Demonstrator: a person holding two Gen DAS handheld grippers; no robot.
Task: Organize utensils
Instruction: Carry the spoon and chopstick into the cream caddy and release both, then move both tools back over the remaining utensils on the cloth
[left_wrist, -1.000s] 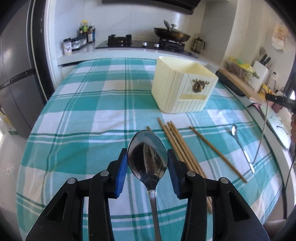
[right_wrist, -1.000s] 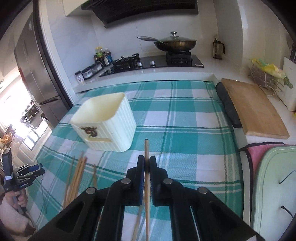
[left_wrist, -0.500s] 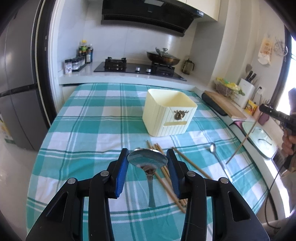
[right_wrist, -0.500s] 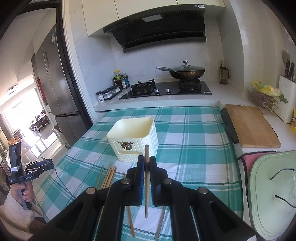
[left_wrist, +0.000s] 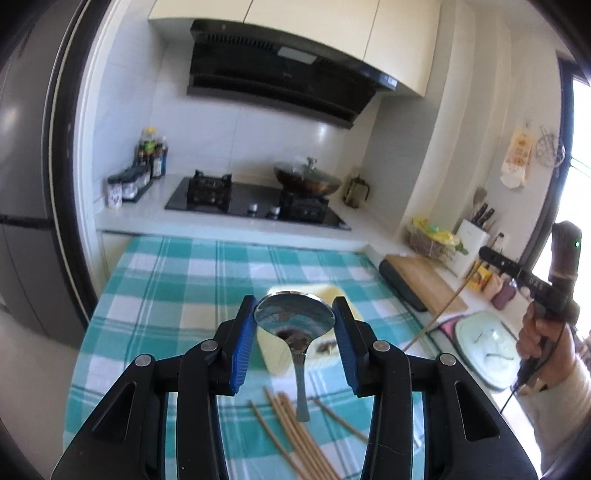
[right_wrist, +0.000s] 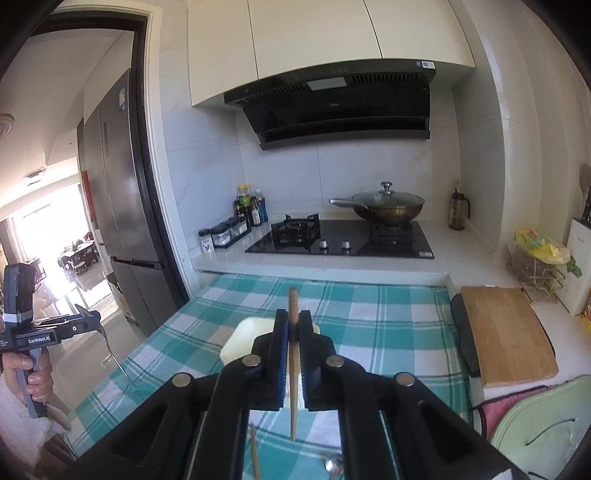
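a: what do the utensils look like?

b: the spoon (left_wrist: 294, 321) is polished steel, its bowl mirror-bright and facing the camera, its handle hanging straight down toward 6 o'clock. the chopstick (right_wrist: 293, 354) is a plain tan wooden stick, standing close to upright.

a: and the claws?

b: the left gripper (left_wrist: 294, 320) has its blue pads set wide, one against each edge of the spoon's bowl, so it is clamped across the bowl. the right gripper (right_wrist: 293, 334) is pinched almost together, clamped on the chopstick, which pokes out past the tips toward 12 o'clock and hangs below toward 6.

a: where is all that?

b: both are held up in the air above the checked tablecloth (left_wrist: 177, 280). the cream holder (left_wrist: 275, 356) sits on the cloth directly behind the spoon, partly hidden by it. more chopsticks (left_wrist: 295, 435) lie loose on the cloth at about 6 o'clock of the holder, and another spoon (right_wrist: 333, 466) rests on the cloth low in the right view.
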